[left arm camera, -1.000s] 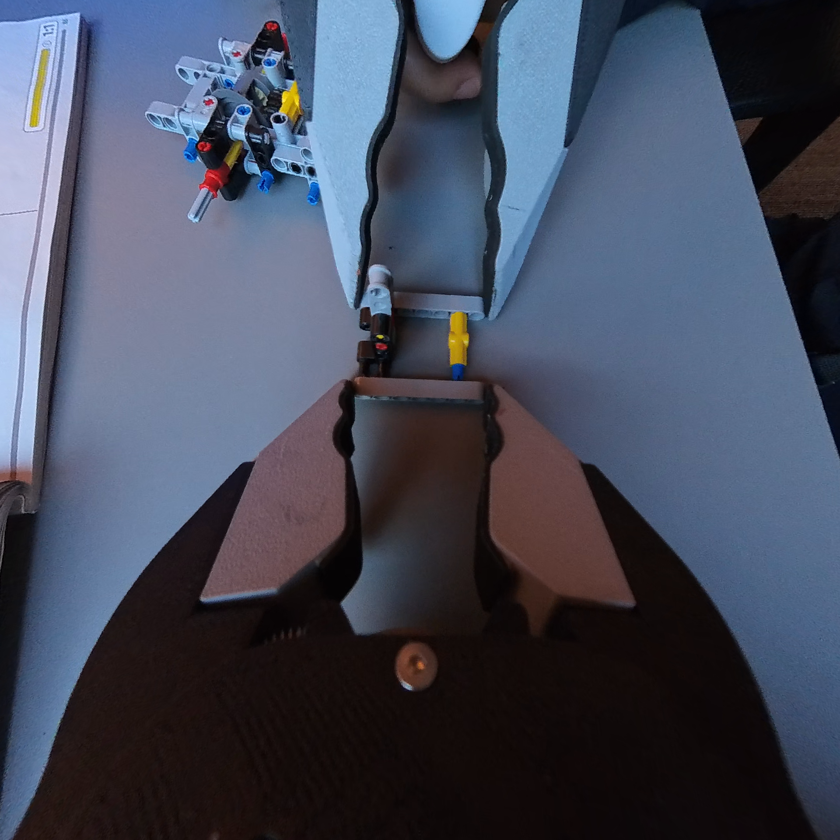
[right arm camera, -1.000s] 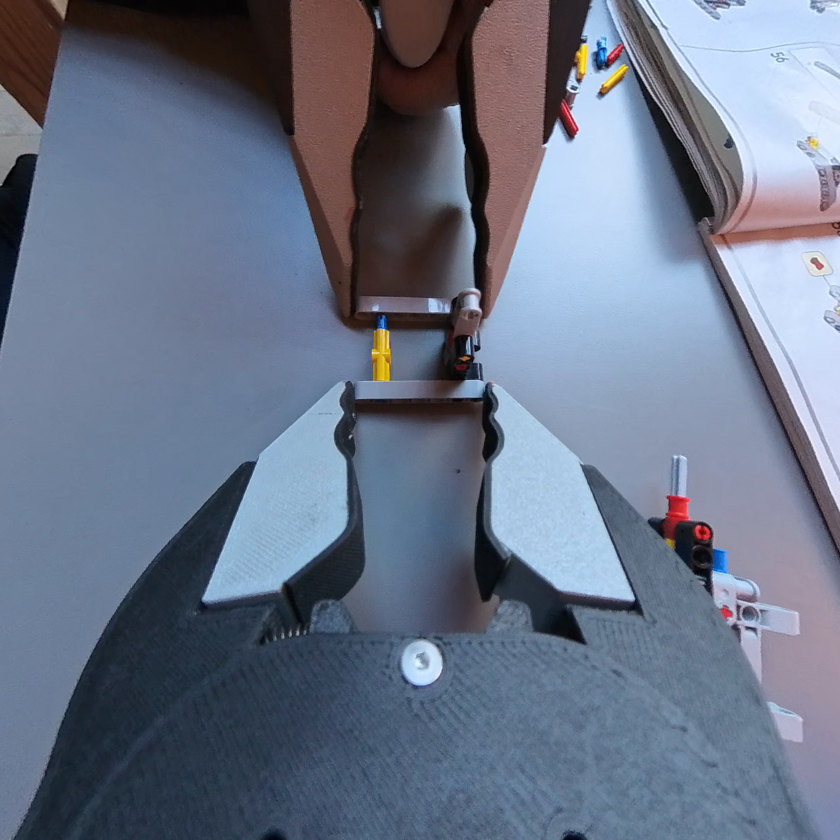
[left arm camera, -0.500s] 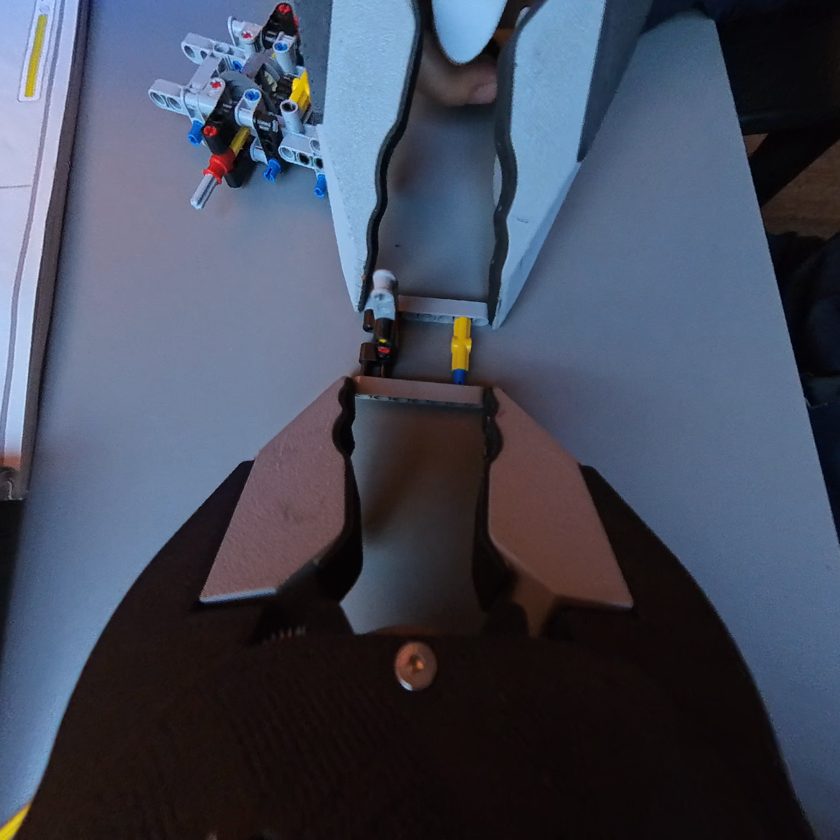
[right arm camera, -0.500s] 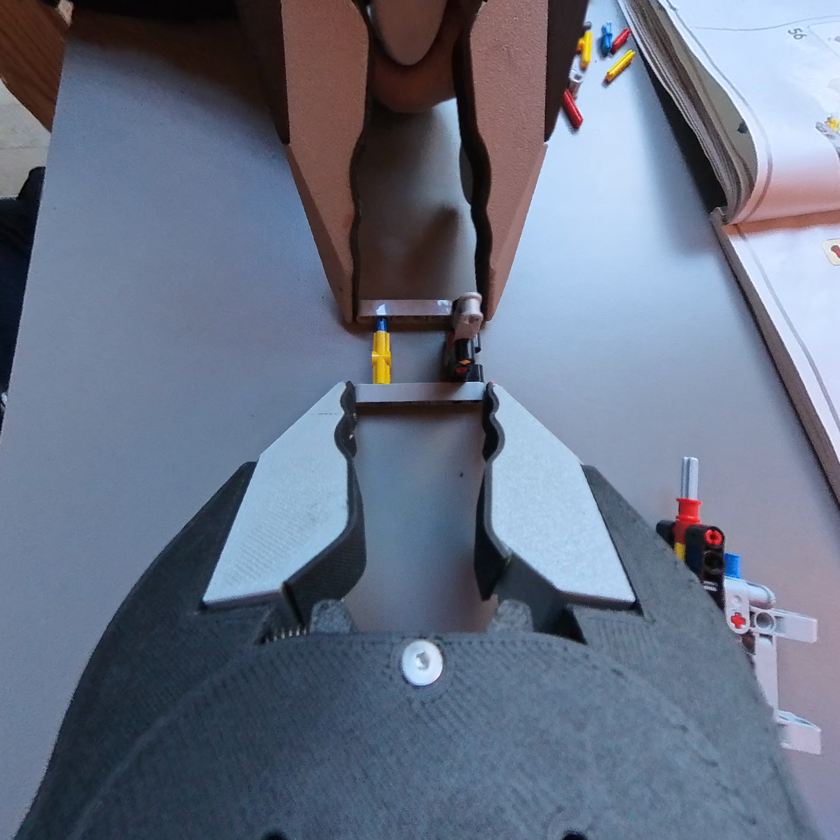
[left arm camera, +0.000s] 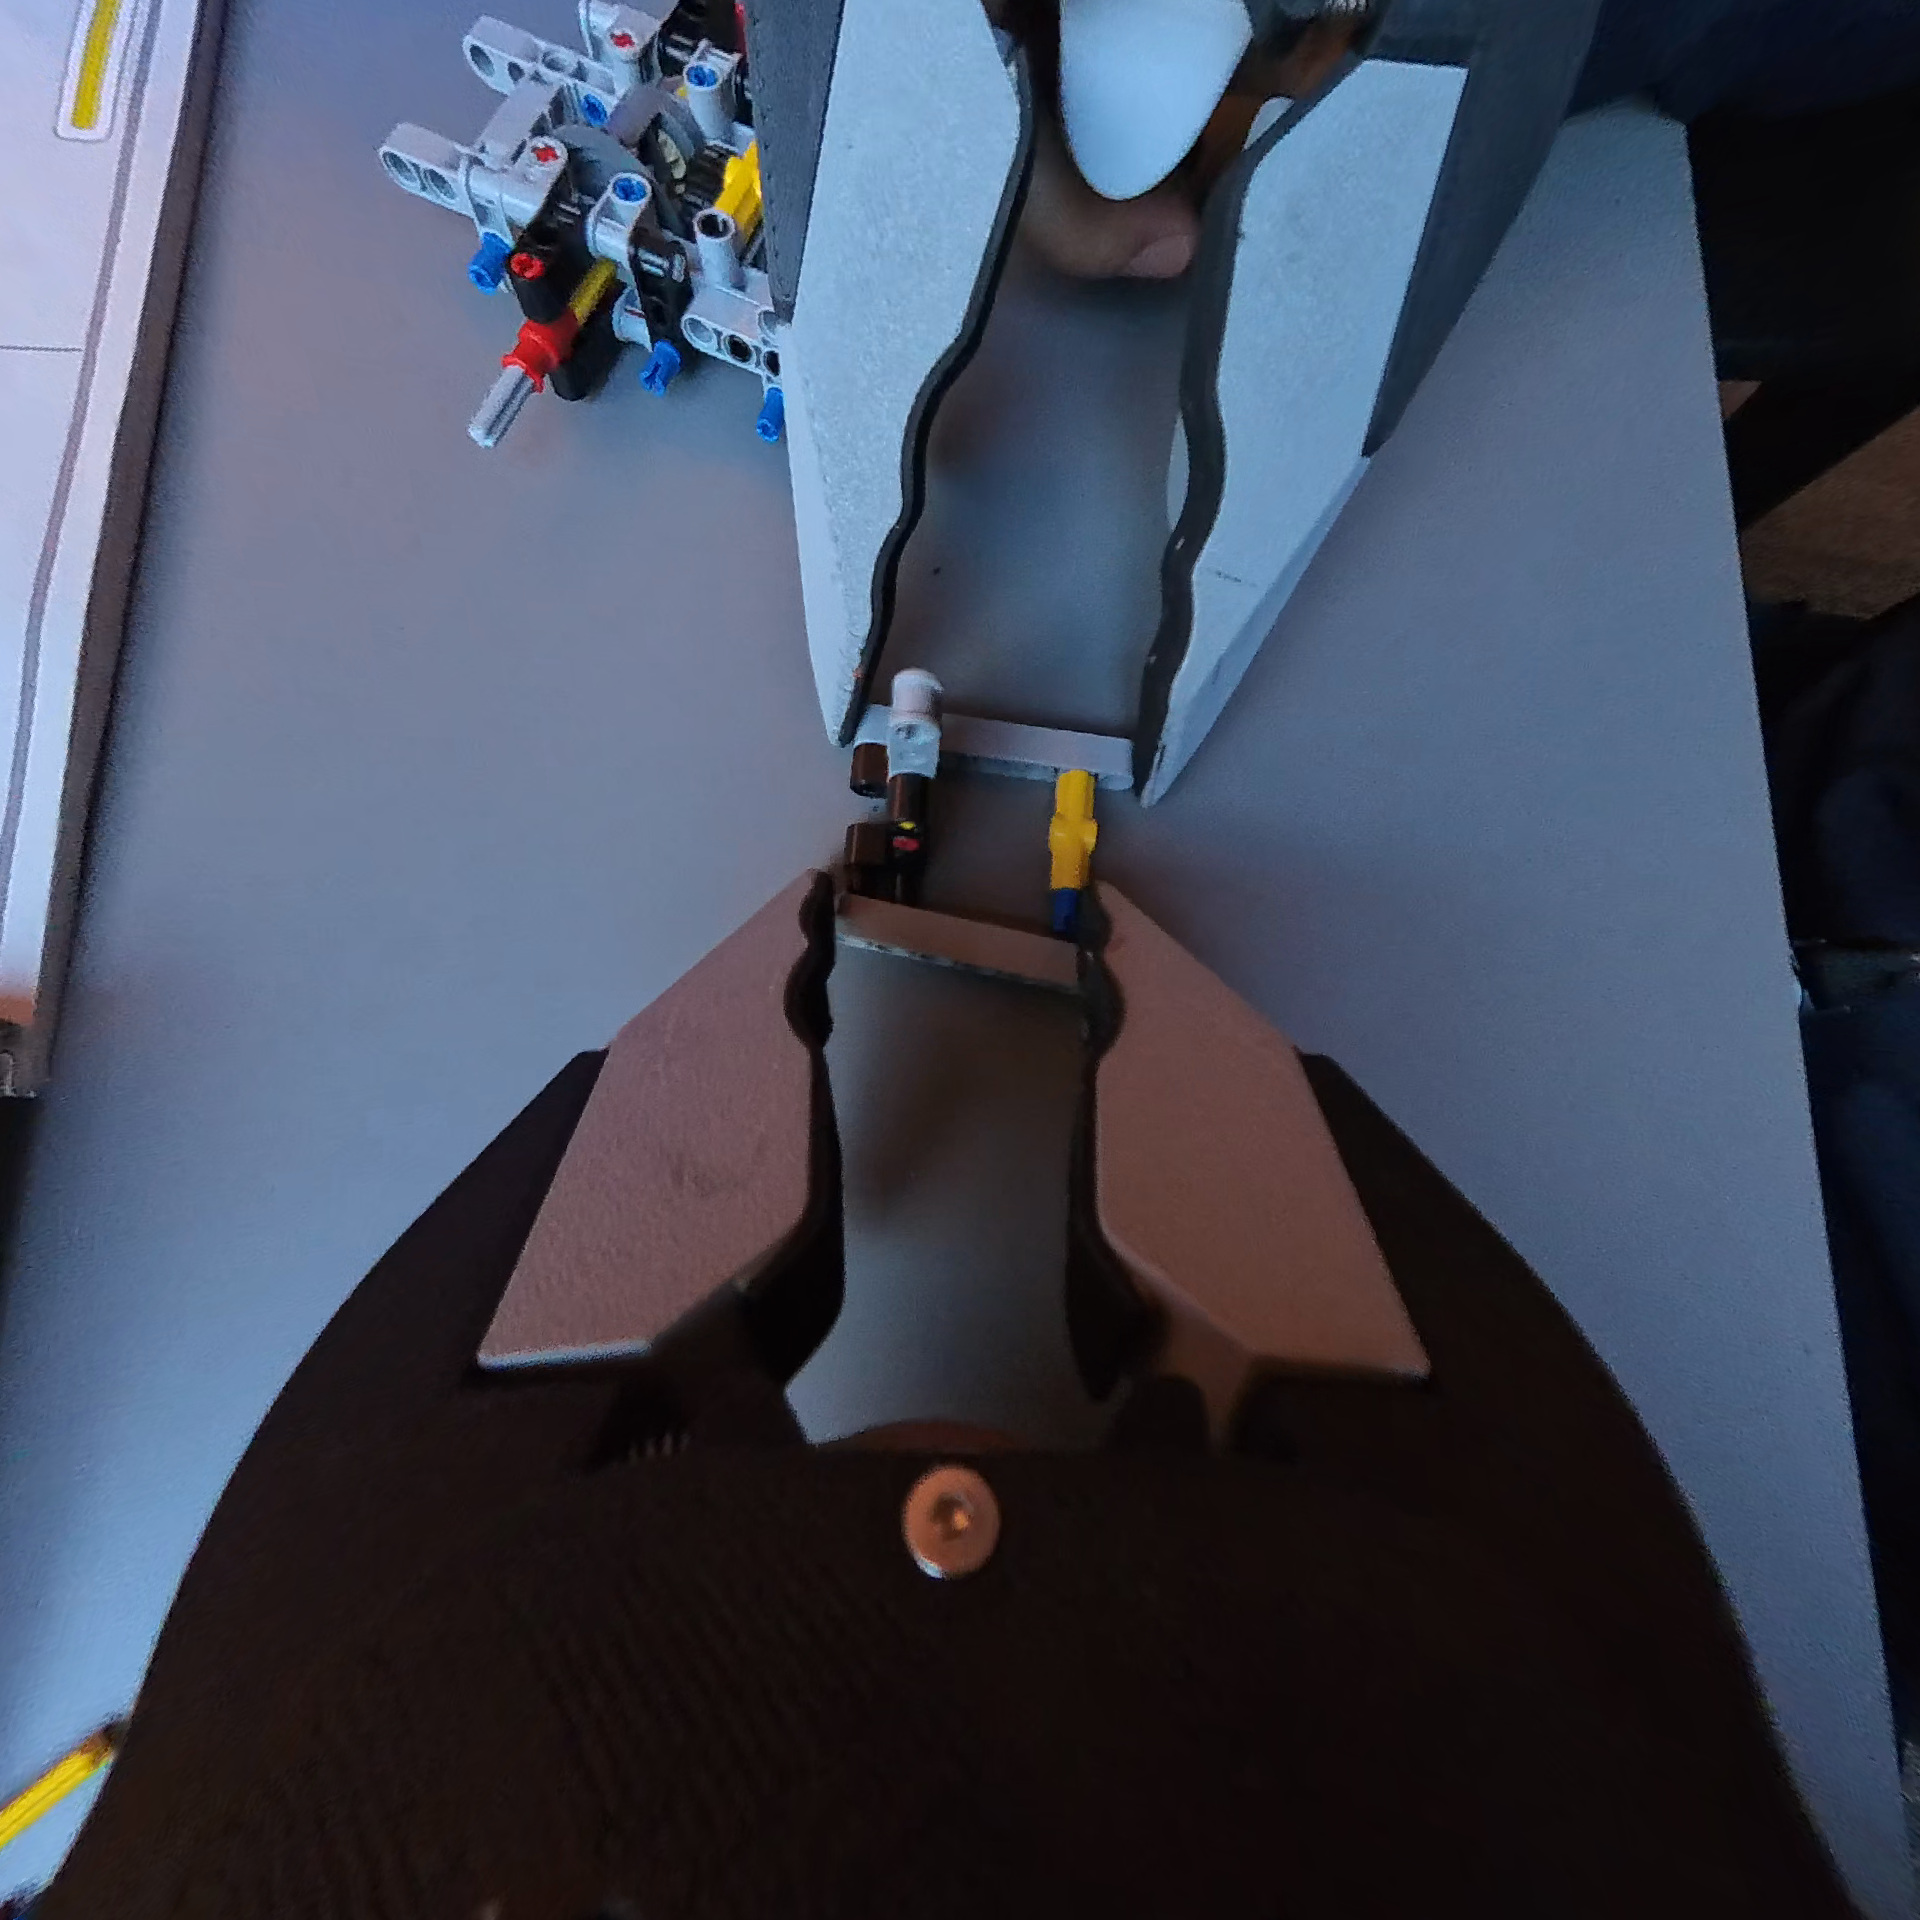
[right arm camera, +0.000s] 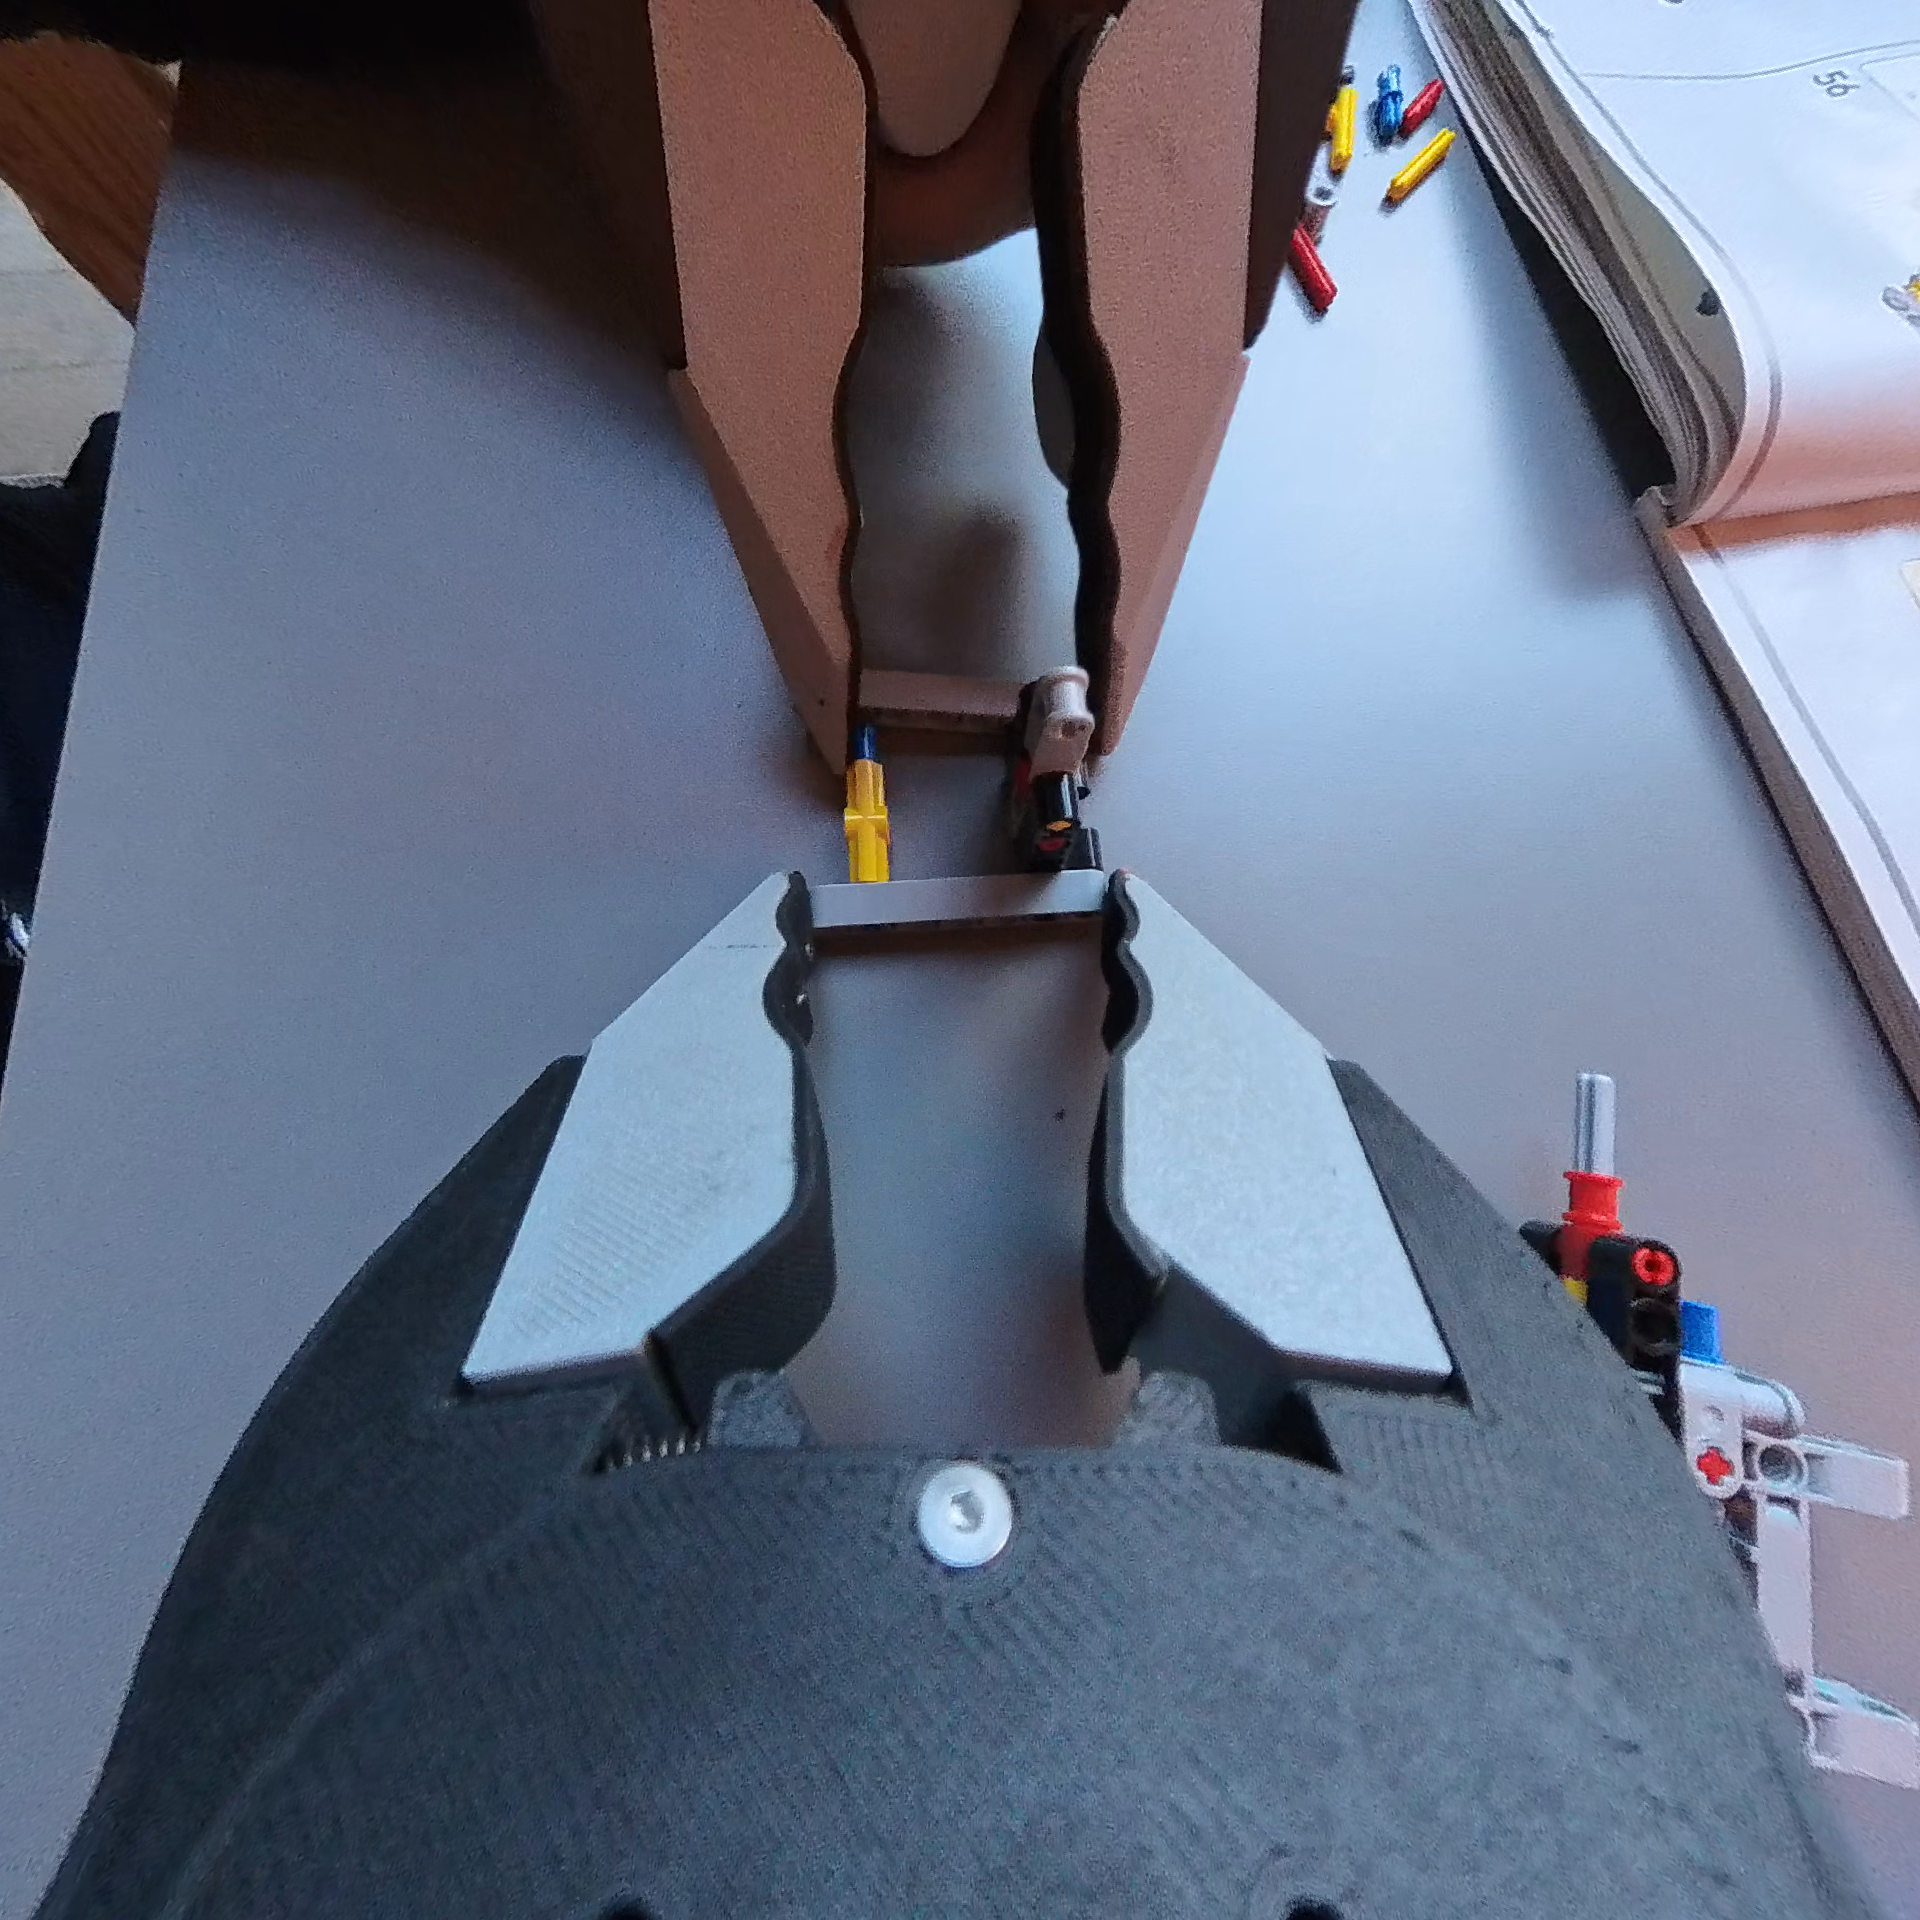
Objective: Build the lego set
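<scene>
My two grippers face each other, tip to tip, over a grey table [left arm camera: 416, 727]. My left gripper [left arm camera: 956, 945] is shut on a short grey beam [left arm camera: 956, 951], which sits askew between the pads. My right gripper [right arm camera: 956, 899] is shut on a like grey beam [right arm camera: 956, 896]. Between the two beams run a yellow connector [left arm camera: 1070, 831] with a blue pin [left arm camera: 1062, 909], and a black connector stack [left arm camera: 899, 831] capped by a light grey piece [left arm camera: 914, 727]. The right wrist view shows the same link: the yellow connector [right arm camera: 865, 816], the black stack [right arm camera: 1055, 821] and my left gripper [right arm camera: 966, 707].
A partly built model of grey, black, red, blue and yellow parts [left arm camera: 623, 239] lies beside my right gripper [left arm camera: 997, 743]; it also shows in the right wrist view [right arm camera: 1662, 1351]. An open instruction booklet [right arm camera: 1714, 260] lies along the table's side. Loose small pins [right arm camera: 1351, 156] lie behind my left gripper.
My left gripper's jaws have drawn closer together and the beam in them has turned askew. The right gripper's grasp is unchanged. Both grippers stay tip to tip.
</scene>
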A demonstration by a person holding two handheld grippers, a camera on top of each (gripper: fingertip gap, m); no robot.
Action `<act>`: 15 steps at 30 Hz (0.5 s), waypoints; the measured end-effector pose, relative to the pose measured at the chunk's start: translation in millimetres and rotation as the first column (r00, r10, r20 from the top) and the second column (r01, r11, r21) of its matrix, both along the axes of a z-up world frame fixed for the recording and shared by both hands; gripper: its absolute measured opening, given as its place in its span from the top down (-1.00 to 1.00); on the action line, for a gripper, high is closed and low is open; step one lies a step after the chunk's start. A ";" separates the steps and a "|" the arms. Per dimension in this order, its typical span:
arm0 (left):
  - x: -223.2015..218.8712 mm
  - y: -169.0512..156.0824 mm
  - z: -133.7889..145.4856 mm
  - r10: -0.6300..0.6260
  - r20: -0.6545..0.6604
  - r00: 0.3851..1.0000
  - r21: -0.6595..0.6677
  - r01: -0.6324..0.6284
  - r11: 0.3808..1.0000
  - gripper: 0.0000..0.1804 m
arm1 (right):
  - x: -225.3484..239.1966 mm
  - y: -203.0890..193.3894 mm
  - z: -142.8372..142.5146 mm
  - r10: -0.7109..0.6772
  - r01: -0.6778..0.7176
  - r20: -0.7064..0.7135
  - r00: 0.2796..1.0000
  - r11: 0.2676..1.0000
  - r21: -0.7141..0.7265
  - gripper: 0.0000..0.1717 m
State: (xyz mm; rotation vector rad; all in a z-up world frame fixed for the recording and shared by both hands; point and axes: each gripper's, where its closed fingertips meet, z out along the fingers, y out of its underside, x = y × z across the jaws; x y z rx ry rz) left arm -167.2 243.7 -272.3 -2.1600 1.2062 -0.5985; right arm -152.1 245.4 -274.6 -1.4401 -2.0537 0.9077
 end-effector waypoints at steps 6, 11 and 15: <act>-13.6 -5.5 13.3 0.004 0.035 0.999 -0.009 -0.003 1.000 0.26 | 0.2 -0.4 -0.2 0.003 -0.003 -0.001 1.000 1.000 0.005 0.37; -17.8 -10.4 5.9 -0.072 -0.016 0.997 0.017 0.073 0.997 0.18 | 0.4 -0.8 -0.3 0.003 -0.003 -0.001 1.000 1.000 0.003 0.37; -9.4 -6.2 -0.4 -0.074 -0.001 0.997 0.002 0.074 0.997 0.16 | 0.1 -0.8 -0.1 0.003 -0.003 -0.002 1.000 1.000 0.001 0.37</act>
